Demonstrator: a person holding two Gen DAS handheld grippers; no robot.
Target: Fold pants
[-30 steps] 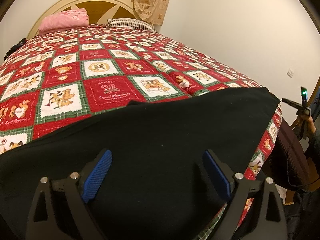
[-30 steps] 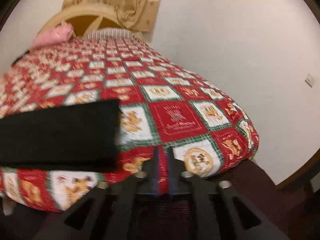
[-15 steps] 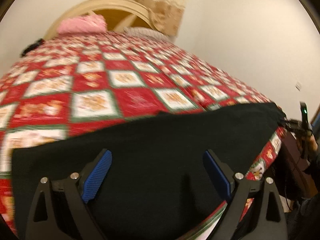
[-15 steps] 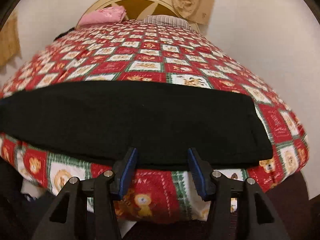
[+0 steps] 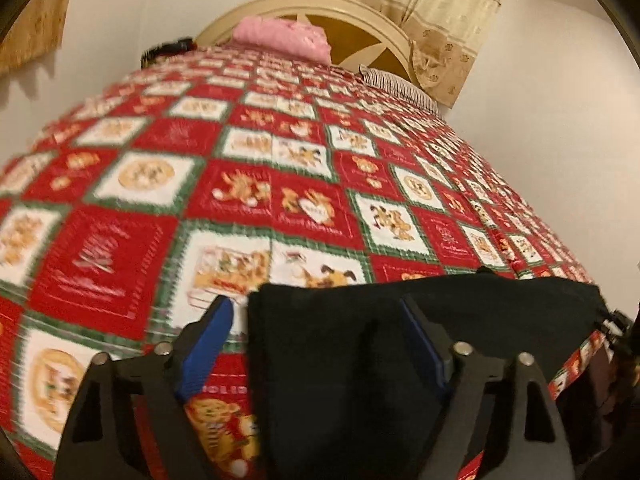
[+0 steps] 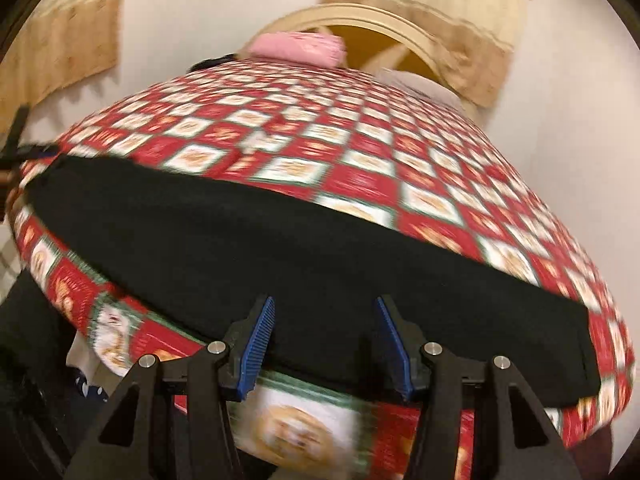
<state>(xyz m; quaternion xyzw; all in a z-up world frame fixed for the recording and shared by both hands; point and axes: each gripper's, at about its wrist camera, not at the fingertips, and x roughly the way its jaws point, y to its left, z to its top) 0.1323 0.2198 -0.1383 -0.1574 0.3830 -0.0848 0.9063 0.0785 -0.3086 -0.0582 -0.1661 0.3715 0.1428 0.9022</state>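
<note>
Black pants (image 6: 280, 248) lie lengthwise along the bed's (image 5: 280, 184) near edge. Left gripper (image 5: 316, 344), fingers closing, straddles one end's corner; right gripper (image 6: 324, 344), fingers spread, hovers at the long edge.

Warm, yellowish indoor light fills both views, fairly dim, with no glare. The wall (image 5: 540, 140) is evenly lit; a soft shadow falls under the curtain (image 5: 28, 28) at the upper left of the left wrist view. Fisheye distortion bulges the bed (image 5: 280, 184) into a dome and darkens the corners. Motion blur smears the quilt squares, worst in the right wrist view and along the left edge. The black pants (image 6: 280, 248) show no detail.
</note>
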